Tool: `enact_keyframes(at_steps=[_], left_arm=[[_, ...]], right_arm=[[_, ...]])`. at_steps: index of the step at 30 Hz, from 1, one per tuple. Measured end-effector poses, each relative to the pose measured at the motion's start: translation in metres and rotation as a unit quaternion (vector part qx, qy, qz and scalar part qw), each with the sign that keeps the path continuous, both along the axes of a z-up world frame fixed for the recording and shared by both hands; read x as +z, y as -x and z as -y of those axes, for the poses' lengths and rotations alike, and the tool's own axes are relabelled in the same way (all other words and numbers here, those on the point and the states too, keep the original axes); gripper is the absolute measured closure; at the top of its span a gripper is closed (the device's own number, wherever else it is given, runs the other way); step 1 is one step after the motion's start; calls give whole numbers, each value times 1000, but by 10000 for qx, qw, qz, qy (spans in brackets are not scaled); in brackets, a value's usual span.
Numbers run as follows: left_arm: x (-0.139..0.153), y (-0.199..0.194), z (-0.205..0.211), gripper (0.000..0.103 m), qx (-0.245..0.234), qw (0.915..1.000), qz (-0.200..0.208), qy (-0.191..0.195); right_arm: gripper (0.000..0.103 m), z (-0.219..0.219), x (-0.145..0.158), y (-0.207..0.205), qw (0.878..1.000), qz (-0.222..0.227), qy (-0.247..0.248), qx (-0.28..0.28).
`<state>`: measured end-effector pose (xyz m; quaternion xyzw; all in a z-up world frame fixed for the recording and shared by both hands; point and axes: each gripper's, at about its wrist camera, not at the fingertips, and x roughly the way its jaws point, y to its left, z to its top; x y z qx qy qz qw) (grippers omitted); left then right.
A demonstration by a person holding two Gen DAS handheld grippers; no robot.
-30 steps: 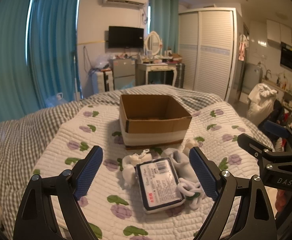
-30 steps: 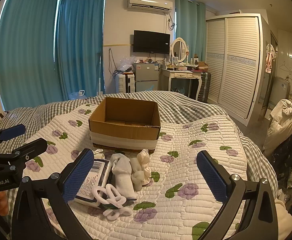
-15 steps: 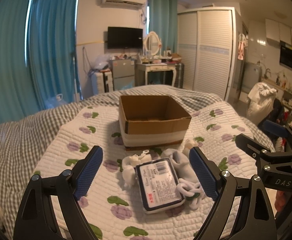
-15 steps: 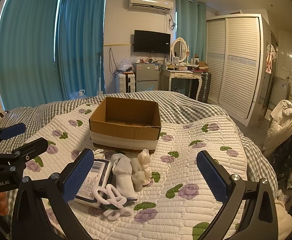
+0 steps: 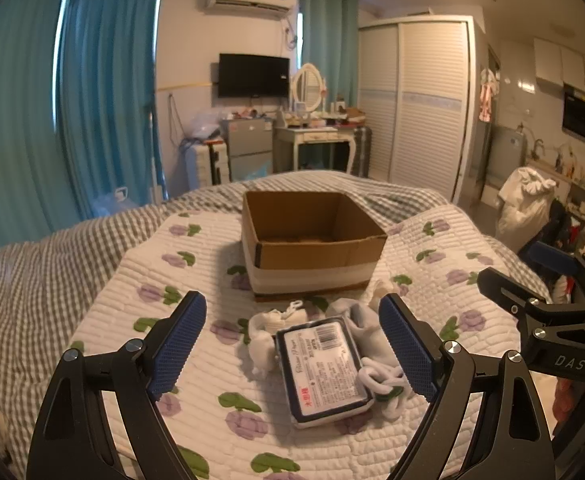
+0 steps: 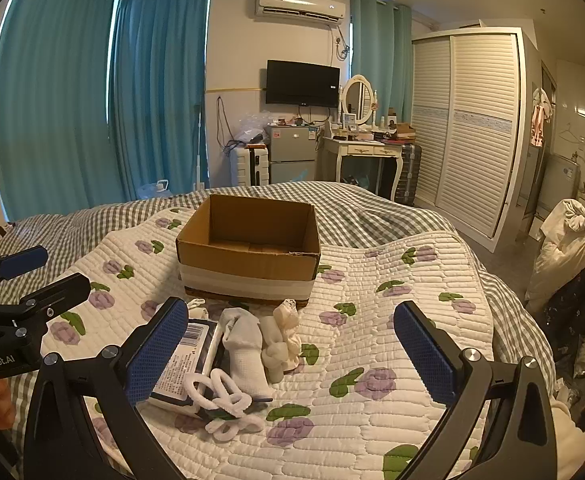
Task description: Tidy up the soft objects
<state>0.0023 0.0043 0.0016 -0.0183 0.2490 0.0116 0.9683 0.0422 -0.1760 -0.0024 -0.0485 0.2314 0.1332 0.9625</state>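
"DAS" on right claw (image 5: 548, 304), "GenRobot.AI" left (image 6: 32, 280)

Nothing has changed: both tongs hover wide open as before.

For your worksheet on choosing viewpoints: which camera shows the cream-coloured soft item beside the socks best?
The right wrist view: the cream-coloured soft item lies unobstructed, right of the white sock. In the left wrist view only its tip shows behind the pile.
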Motion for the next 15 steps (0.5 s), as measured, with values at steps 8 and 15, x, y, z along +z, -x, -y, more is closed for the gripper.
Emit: enact_keyframes(at_steps=[8,15], left_arm=[[0,0,0,14,5,10000,2,-4],[0,0,0,14,0,10000,3,-2]], right_arm=[[0,0,-1,0,10000,-7,10,4],[0,-1,-1,0,10000,-8,10,1]])
